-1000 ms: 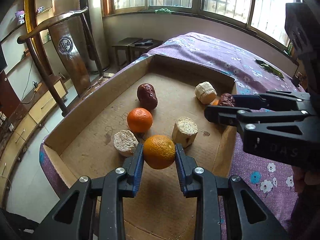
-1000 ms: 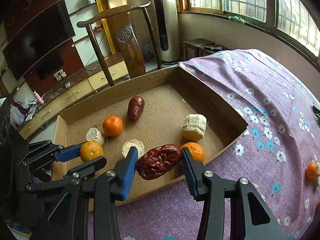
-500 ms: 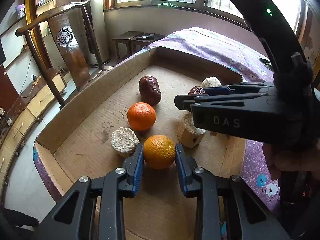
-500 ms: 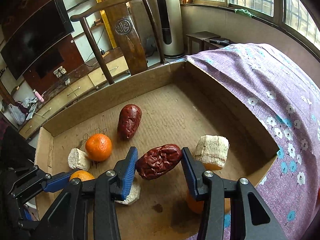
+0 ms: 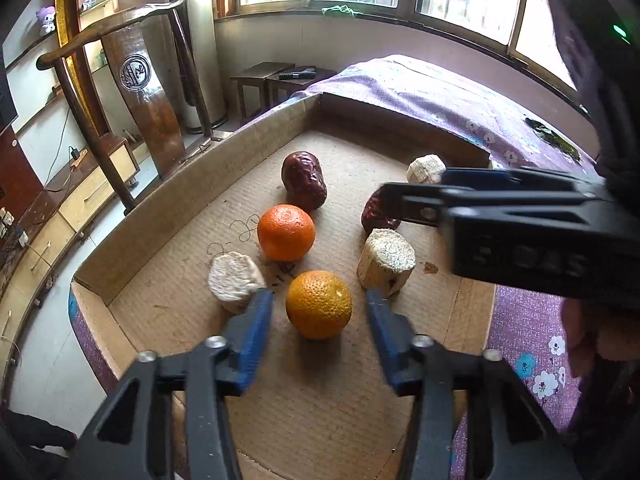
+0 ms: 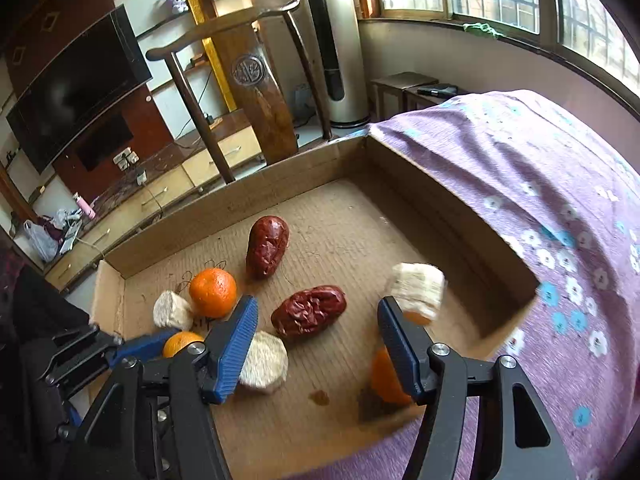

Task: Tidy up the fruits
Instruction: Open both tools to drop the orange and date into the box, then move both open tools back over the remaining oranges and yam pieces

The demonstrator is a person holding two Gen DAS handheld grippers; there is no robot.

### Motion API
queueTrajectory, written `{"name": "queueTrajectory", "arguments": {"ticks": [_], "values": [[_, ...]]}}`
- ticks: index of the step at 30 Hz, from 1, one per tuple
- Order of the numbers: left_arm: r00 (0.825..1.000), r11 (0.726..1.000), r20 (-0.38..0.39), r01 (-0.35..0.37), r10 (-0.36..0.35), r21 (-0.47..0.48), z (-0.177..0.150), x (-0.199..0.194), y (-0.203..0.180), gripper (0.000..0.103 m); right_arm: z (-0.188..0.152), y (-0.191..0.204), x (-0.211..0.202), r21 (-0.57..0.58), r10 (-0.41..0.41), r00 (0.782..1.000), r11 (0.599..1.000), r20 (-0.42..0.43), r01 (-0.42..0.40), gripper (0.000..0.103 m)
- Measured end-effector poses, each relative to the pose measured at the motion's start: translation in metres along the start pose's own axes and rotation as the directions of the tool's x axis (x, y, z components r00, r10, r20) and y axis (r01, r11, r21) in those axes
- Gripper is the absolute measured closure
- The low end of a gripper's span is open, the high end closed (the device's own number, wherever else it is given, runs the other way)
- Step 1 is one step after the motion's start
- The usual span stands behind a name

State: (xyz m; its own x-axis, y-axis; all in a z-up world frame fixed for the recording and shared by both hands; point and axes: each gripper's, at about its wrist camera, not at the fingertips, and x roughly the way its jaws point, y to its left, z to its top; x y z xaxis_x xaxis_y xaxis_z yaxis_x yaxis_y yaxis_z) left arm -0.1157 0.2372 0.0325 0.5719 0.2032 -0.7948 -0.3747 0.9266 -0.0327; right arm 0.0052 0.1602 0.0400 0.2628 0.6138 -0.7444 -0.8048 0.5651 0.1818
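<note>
In the cardboard tray (image 5: 168,216), the left gripper (image 5: 318,312) is opening, its fingers apart on either side of an orange (image 5: 319,305) resting free. The right gripper (image 6: 316,322) is opening too, a wrinkled red date (image 6: 309,312) lying untouched between its fingers.

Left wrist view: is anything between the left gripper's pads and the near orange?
Nothing visible. The near orange sits on the cardboard tray between the pads of the left gripper, whose jaws are opening, with clear gaps either side. The pale chunks lie outside the fingers.
</note>
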Motion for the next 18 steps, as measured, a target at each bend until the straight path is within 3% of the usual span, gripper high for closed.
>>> {"name": "queueTrajectory", "arguments": {"ticks": [6,12,18], "values": [[0.997,1.000,0.066,-0.028,0.028,0.000,0.003,-0.015,-0.008,0.028,-0.027,-0.020,-0.046,0.055,-0.072,0.996,0.996,0.048,0.069,0.024],[0.994,1.000,0.108,-0.008,0.005,0.029,0.010,-0.027,-0.032,0.024,-0.059,-0.047,-0.086,0.125,-0.134,0.990,0.984,0.055,0.126,0.023],[0.991,0.994,0.119,0.055,-0.066,0.097,0.018,-0.034,-0.075,0.022,-0.090,-0.081,-0.119,0.201,-0.204,0.978,0.961,0.042,0.191,0.021]]}}
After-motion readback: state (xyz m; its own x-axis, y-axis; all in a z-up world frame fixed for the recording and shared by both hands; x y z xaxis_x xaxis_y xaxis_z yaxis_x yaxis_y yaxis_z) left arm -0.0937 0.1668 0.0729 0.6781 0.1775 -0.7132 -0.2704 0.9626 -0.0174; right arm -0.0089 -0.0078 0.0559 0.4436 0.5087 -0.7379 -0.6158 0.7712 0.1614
